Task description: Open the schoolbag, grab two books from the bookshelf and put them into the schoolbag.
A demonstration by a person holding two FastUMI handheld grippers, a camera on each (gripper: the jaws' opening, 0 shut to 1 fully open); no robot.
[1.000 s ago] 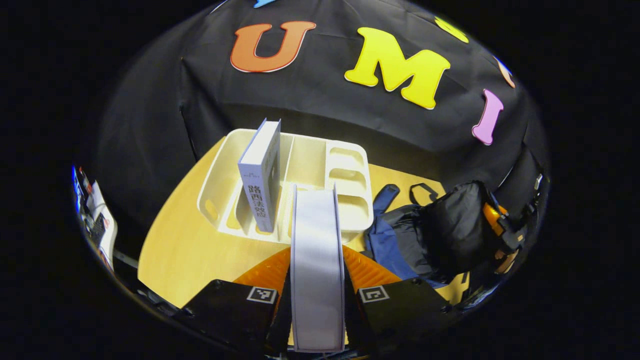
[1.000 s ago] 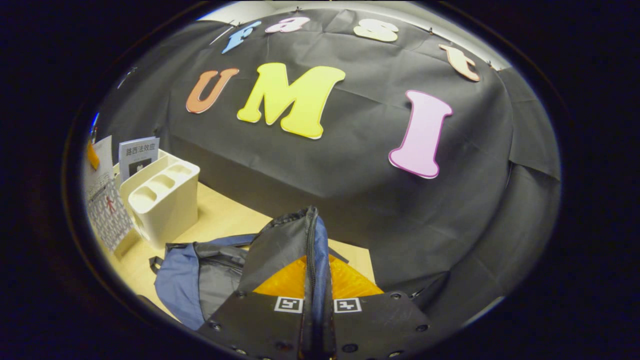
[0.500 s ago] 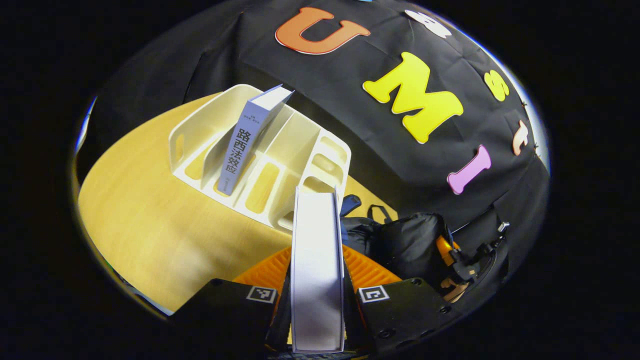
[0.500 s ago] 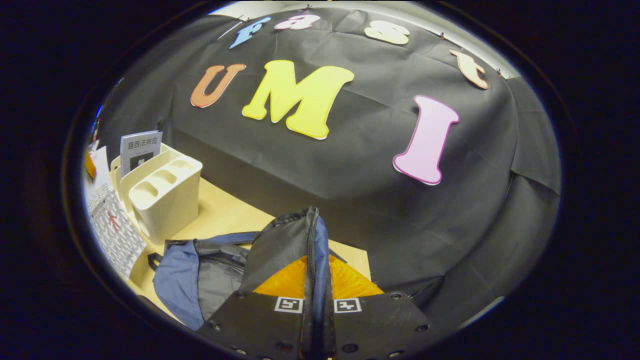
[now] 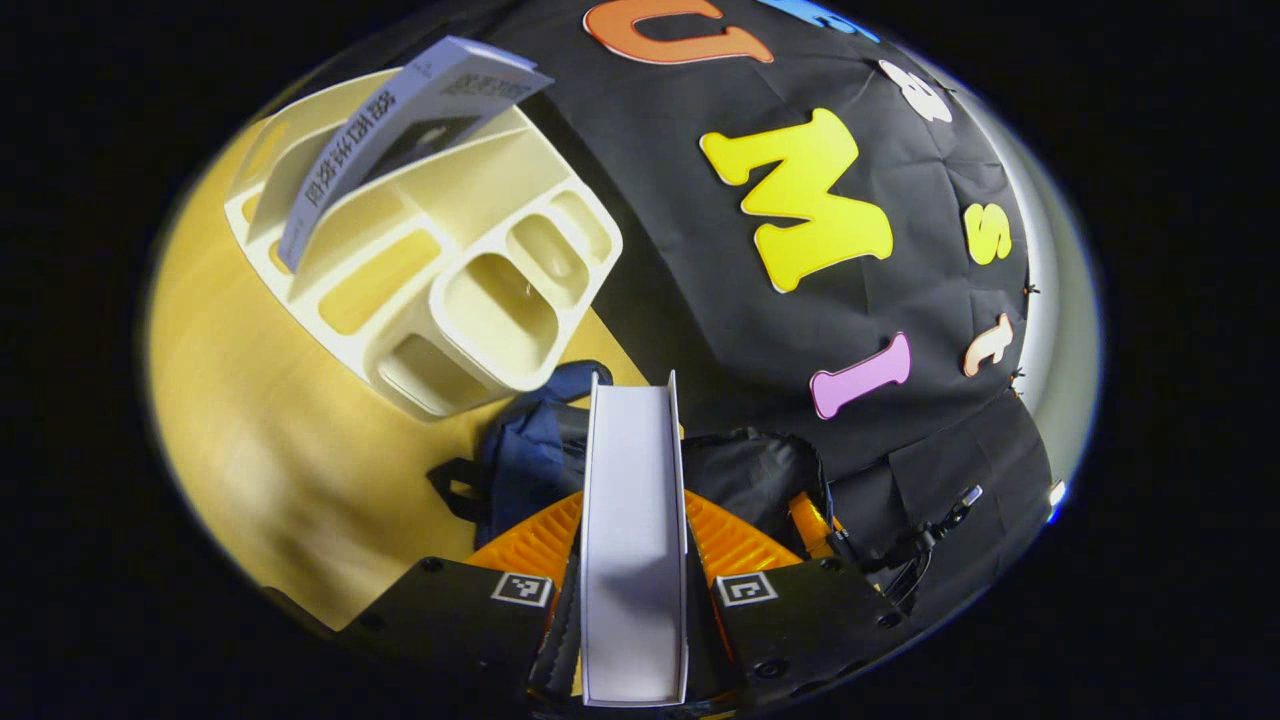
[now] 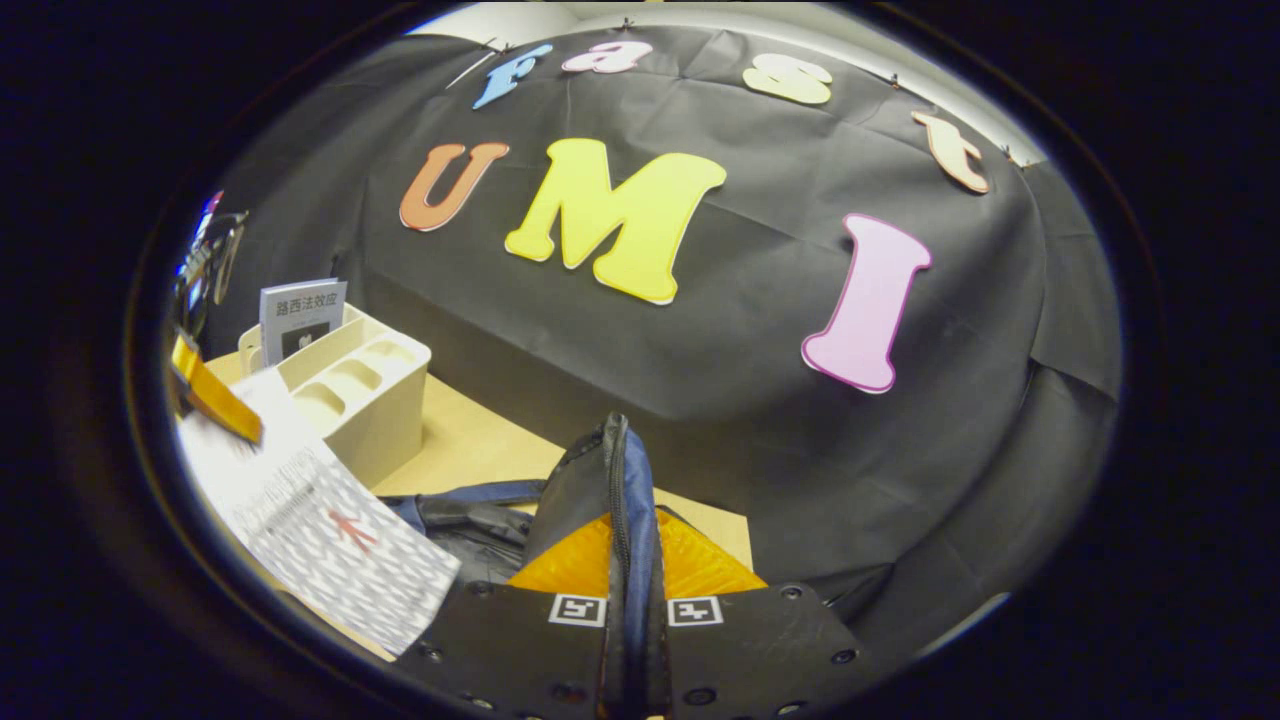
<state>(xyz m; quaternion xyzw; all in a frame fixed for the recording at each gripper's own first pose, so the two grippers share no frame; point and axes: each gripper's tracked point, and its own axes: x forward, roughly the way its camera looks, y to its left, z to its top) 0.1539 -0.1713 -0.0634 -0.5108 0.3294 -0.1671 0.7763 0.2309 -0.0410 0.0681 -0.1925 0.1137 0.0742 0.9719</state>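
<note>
The wooden worktop [image 5: 250, 420] carries a cream bookshelf [image 5: 470, 290] near its back edge, beside the schoolbag [image 6: 590, 500]. The left claw [image 5: 634, 560] grips a book [image 5: 632, 520]; the right claw [image 6: 634, 610] grips the schoolbag's rim.

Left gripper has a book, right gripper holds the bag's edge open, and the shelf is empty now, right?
Not empty: one book stands in the shelf, as the left gripper view shows. The left gripper does hold a book, and the right gripper holds the bag's edge.

Cream bookshelf [image 5: 470, 270]; pale yellow tabletop [image 5: 250, 440]; blue-and-black schoolbag [image 6: 480, 515]; my held book [image 6: 330, 540], white with grey pattern and red figure.
</note>
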